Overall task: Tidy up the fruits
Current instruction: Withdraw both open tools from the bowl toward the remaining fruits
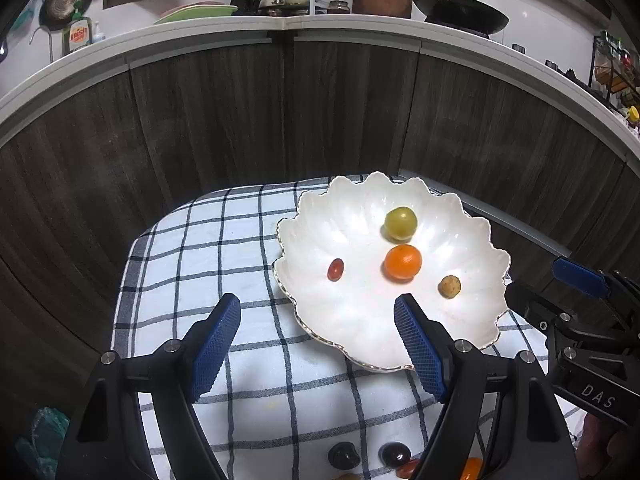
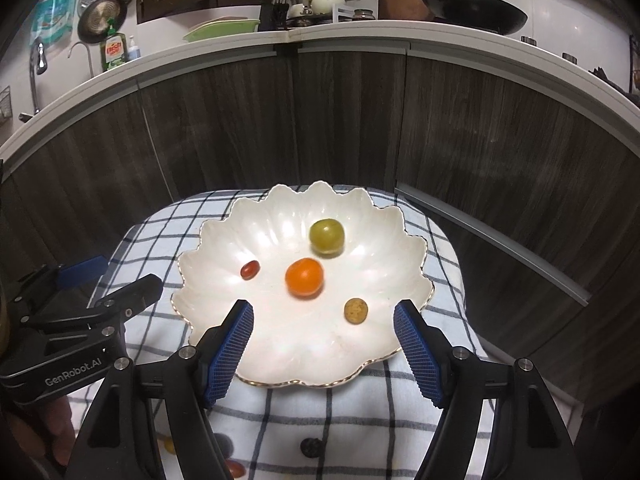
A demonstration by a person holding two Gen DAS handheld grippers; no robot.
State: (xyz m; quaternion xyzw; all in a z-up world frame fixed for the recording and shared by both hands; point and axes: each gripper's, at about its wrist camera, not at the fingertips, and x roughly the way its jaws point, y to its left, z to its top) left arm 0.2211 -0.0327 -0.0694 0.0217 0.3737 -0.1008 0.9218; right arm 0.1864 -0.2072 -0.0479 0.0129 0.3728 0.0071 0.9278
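Note:
A white scalloped bowl [image 1: 352,320] [image 2: 280,344] sits on a checked cloth [image 1: 192,264] [image 2: 360,420]. In it lie a green fruit [image 1: 400,223] [image 2: 327,236], an orange fruit [image 1: 403,262] [image 2: 304,277], a small red fruit [image 1: 335,269] [image 2: 250,269] and a small tan fruit [image 1: 449,286] [image 2: 356,311]. Several loose fruits lie on the cloth near me: dark ones [image 1: 343,455] [image 2: 312,447], a reddish one [image 2: 236,469]. My left gripper [image 1: 318,308] is open and empty over the bowl's near left rim. My right gripper [image 2: 324,314] is open and empty over the bowl's near side.
Dark wood cabinet doors [image 1: 280,120] stand behind the cloth under a white counter [image 1: 320,24] with a wok [image 1: 460,10], dishes and a soap bottle [image 1: 78,34]. The right gripper's body [image 1: 592,332] shows at the left view's right edge; the left's [image 2: 72,328] at the right view's left edge.

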